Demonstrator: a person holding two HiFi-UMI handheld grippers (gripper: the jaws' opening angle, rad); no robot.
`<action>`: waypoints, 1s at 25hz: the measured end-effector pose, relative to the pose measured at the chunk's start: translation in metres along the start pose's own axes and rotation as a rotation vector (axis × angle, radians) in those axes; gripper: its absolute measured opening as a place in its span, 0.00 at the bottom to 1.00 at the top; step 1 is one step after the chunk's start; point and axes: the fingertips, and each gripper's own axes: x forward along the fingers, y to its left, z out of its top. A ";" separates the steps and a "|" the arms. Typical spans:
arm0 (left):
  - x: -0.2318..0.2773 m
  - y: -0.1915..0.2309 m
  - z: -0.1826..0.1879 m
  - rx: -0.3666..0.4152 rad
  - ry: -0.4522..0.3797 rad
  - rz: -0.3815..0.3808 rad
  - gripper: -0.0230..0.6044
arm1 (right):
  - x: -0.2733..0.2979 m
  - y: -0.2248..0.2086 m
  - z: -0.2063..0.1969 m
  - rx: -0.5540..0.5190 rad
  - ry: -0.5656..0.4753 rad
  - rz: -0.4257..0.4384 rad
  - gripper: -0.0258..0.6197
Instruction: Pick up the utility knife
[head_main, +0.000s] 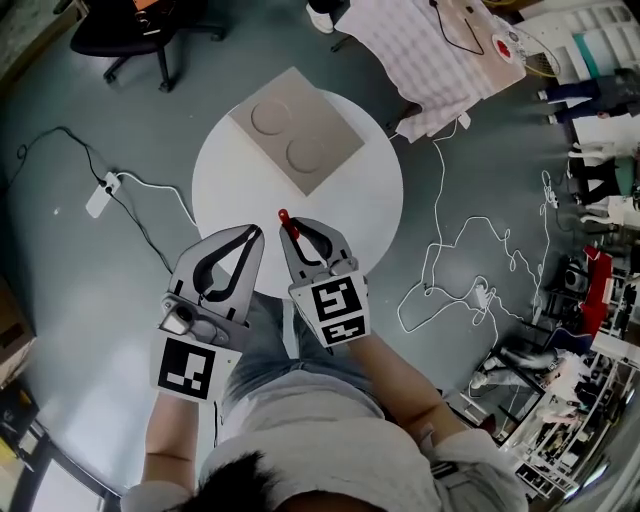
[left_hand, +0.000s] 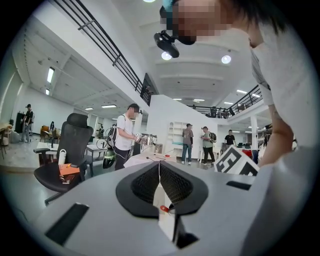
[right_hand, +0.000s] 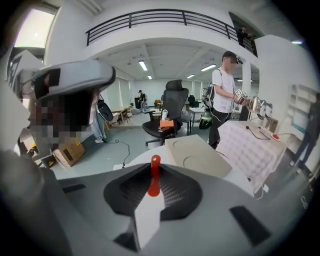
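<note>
Head view, lower centre: both grippers are held close to the person's body, at the near edge of the bench.

- Right gripper (head_main: 300, 232): fingers closed on the utility knife (right_hand: 154, 181). The red body stands up between the pads and its rounded end pokes out past the fingertips. In the head view the same red tip (head_main: 284, 216) shows just over the near rim of the bench.
- Left gripper (head_main: 255, 236): fingers drawn together tip to tip, only a thin seam between them in the left gripper view. Nothing is held.
- Bench (head_main: 370, 190): round, white, mid-frame. Apart from the board, its top is bare.
- Board (head_main: 297, 128): beige, with two round recesses, lying on the far side of the bench, well apart from the knife.
- Beyond: office chair (head_main: 140, 30) at upper left, checked cloth (head_main: 400, 50) at upper right, loose white cable (head_main: 470, 250) on the floor at right.

Judgement on progress: the grasp is made and the knife appears to be off the bench top, so the pick-up looks essentially done. What is left is to hold it steady. Contact with the rim cannot be ruled out from these angles.
</note>
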 end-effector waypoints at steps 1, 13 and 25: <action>0.001 -0.006 0.002 0.004 -0.002 -0.002 0.05 | -0.009 -0.002 0.005 -0.002 -0.021 0.002 0.12; 0.010 -0.079 0.034 0.036 -0.052 -0.003 0.05 | -0.127 -0.022 0.058 -0.018 -0.297 0.035 0.12; 0.016 -0.142 0.059 0.098 -0.082 0.027 0.05 | -0.231 -0.032 0.079 -0.031 -0.526 0.152 0.12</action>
